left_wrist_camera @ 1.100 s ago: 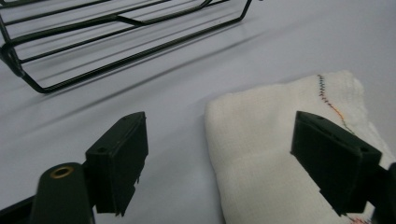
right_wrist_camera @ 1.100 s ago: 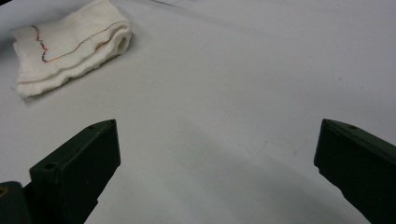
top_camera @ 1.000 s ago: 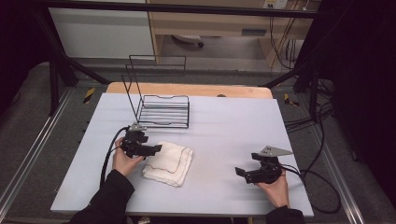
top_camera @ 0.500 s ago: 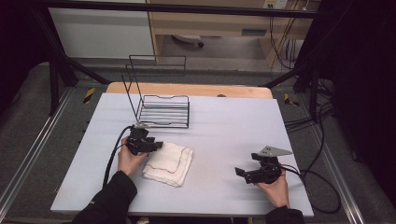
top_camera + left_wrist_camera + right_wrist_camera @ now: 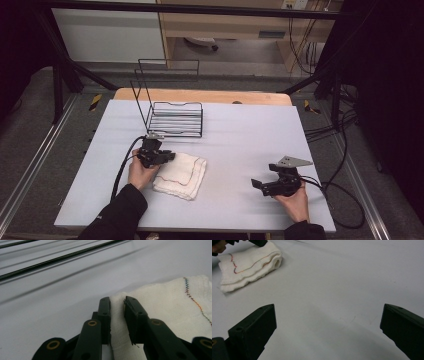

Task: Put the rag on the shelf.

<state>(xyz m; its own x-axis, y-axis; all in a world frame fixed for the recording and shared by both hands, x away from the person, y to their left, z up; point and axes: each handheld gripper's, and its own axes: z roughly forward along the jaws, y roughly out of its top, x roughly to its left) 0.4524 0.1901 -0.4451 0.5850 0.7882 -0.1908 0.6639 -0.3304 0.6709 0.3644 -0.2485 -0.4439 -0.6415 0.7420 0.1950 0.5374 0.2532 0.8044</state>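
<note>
The folded white cloth (image 5: 180,174) lies on the table (image 5: 240,135) just in front of the wire rack (image 5: 175,119). The left gripper (image 5: 117,302) has just been closing, its jaws now pinching the cloth's near-left edge (a fold stands between them). The right gripper (image 5: 261,185), jaws spread and empty, rests well apart, right of the cloth; the rack is the only obstacle.

The white cloth (image 5: 181,174) is showing a seemingly multicoloured stitched line; the black wire rack (image 5: 176,119) is standing on the pale grey table (image 5: 240,140).
</note>
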